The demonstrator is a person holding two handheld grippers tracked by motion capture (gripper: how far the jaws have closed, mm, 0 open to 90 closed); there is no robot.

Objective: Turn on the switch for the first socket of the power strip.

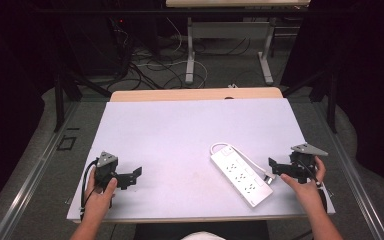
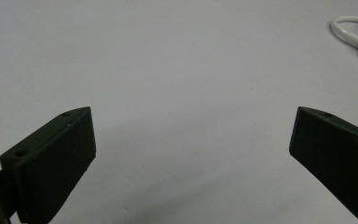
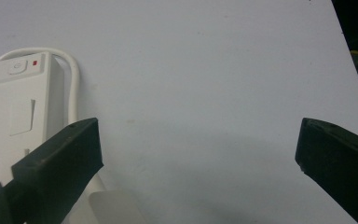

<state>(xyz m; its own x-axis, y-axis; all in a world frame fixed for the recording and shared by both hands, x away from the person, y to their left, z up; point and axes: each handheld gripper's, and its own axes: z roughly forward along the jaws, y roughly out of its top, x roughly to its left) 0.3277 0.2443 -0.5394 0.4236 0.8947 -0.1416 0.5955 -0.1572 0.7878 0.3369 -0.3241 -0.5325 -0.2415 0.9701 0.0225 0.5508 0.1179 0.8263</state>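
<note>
While the person's hands rest near the front edge of the white counter (image 1: 180, 125), each holds a tool with its jaws spread wide and nothing between them. The left tool (image 1: 130, 176) sits at the front left of the counter, pointing toward the middle; in the left gripper view its two black jaws stand far apart over bare white surface, with a loop of white cable (image 2: 347, 28) showing at the upper right corner. The right tool (image 1: 275, 166) is at the front right, just beside a white power strip (image 1: 240, 175) that lies slantwise on the counter right of centre, its cable (image 1: 240, 154) looping round the far end and running along the side nearer the right tool. In the right gripper view the power strip (image 3: 14, 102) lies by the left-hand jaw, its switch and small red light (image 3: 36, 62) at the far end, and the open jaws frame empty counter.
</note>
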